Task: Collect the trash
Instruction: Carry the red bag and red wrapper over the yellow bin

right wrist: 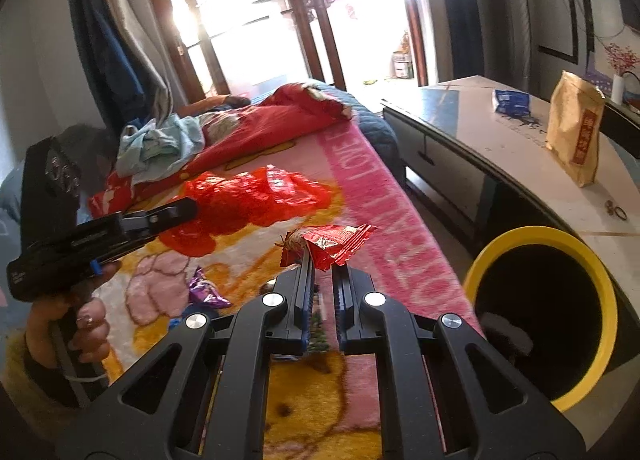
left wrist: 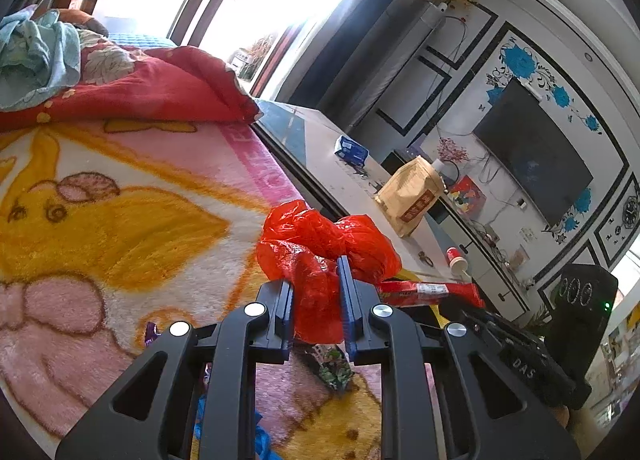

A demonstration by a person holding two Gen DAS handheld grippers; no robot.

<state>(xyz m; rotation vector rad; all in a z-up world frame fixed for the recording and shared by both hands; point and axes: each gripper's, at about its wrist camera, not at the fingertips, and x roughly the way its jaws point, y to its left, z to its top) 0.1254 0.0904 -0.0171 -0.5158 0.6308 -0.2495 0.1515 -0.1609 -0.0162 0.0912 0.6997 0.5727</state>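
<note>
Left gripper [left wrist: 316, 280]: fingers narrow, clamped on a crumpled red plastic bag [left wrist: 320, 248], which bulges above and hangs below the pads, lifted off the bed.

Right gripper [right wrist: 322, 272]: fingers pinched almost together on one end of a red foil wrapper [right wrist: 328, 242]; the rest sticks out past the tips to the right, clear of the blanket.

Yellow-rimmed bin [right wrist: 540, 308]: round, dark inside, mouth open, standing just beside the bed edge to the right of the right gripper. Judged the place for both pieces.

Handling, as a guess from looks:
- Bag: thin glossy film, very light, no stiffness, crushes to any shape. Slippery against itself; best taken through the bunched middle, as now. Loose folds may catch on the fingers when let go.
- Wrapper: crinkly foil, light, holds creases, flat with a crimped toothed end. An end grip works, but it could pivot or slide out.

Bed blanket [left wrist: 120, 220]: fluffy pile, pink and yellow cartoon print. Left lying on it: a small purple foil wrapper [right wrist: 206, 292] and a dark patterned wrapper [left wrist: 334, 366] under the fingers.

Pale worktop [right wrist: 480, 132] beyond the bed carries a stiff brown paper pouch [right wrist: 576, 132] and a blue packet [right wrist: 512, 100], both well apart from the grippers.
</note>
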